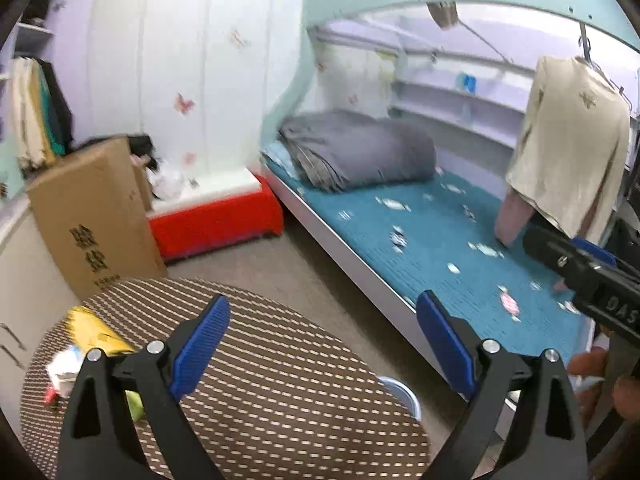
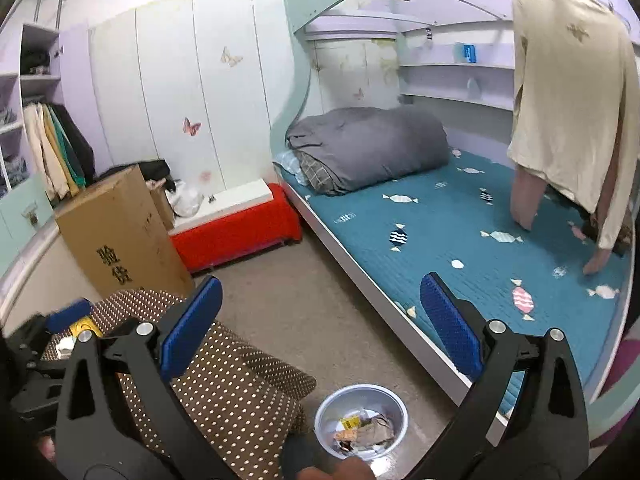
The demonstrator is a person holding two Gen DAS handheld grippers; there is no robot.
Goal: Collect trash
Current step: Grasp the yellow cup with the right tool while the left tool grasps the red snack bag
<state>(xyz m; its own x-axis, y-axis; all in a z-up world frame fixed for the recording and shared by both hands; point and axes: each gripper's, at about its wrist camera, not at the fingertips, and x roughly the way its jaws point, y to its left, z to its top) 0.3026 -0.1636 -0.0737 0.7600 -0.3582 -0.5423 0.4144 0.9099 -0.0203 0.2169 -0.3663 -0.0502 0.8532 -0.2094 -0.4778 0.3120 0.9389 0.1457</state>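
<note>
Right wrist view alone shows bin (image 2: 362, 420) contents, bottom centre; left wrist view shows wrappers (image 1: 86, 354), lower left. Both grippers (image 1: 322, 344) (image 2: 320, 326) spread, empty.

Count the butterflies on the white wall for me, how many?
2: a pale butterfly high up, and a pink butterfly lower, to its left. More may hide behind the box.
</note>
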